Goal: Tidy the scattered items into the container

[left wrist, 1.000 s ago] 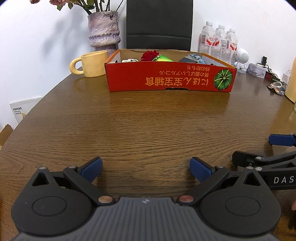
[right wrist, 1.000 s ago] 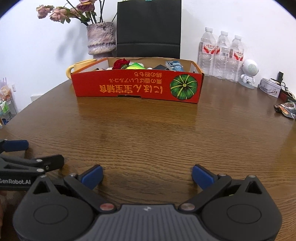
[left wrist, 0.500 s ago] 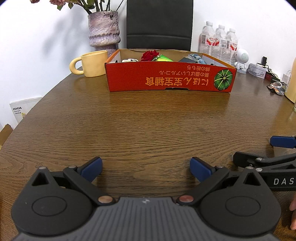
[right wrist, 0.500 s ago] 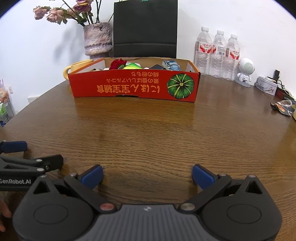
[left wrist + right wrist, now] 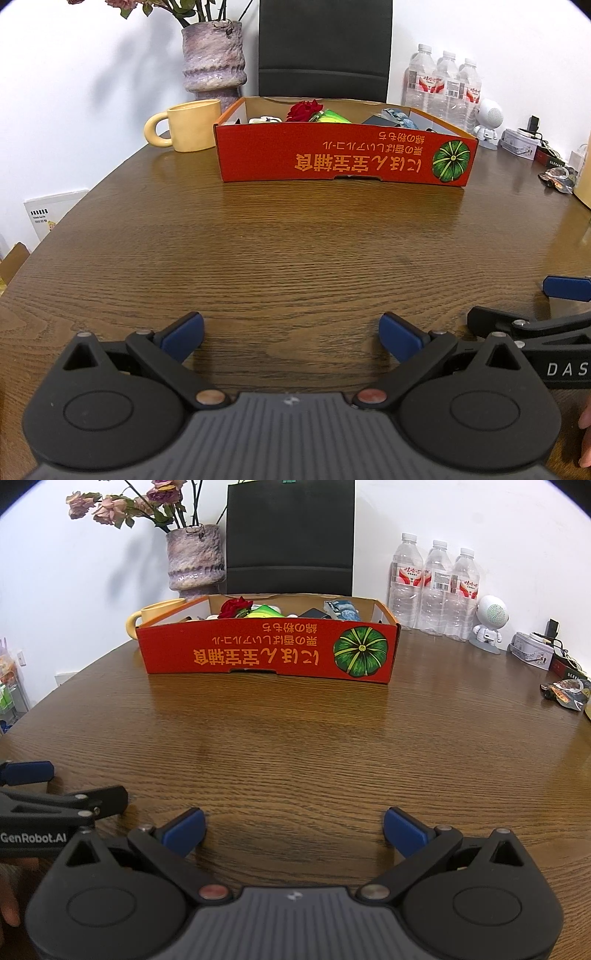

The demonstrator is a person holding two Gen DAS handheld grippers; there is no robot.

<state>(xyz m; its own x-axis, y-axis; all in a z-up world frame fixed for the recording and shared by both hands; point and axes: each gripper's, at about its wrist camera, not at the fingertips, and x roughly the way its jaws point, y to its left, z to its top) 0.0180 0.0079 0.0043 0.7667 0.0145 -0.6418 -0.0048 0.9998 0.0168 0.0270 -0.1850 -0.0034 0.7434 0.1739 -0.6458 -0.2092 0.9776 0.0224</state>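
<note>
I count three water bottles (image 5: 434, 587), one red box (image 5: 266, 653), one yellow mug (image 5: 192, 125), one vase (image 5: 195, 557), one small white robot figure (image 5: 489, 624), and one red rose (image 5: 234, 607) among the box's contents

The left gripper (image 5: 291, 336) hovers low over the wooden table (image 5: 295, 258), jaws spread wide and empty; the red box (image 5: 343, 155) (rose inside) sits well ahead.

A yellow mug (image 5: 194, 125) stands beside a purple vase (image 5: 214, 55) of wilted roses (image 5: 110, 507) — three water bottles (image 5: 436, 587), a white robot figurine (image 5: 489, 624) along the desk's (image 5: 295, 746) far edge.
</note>
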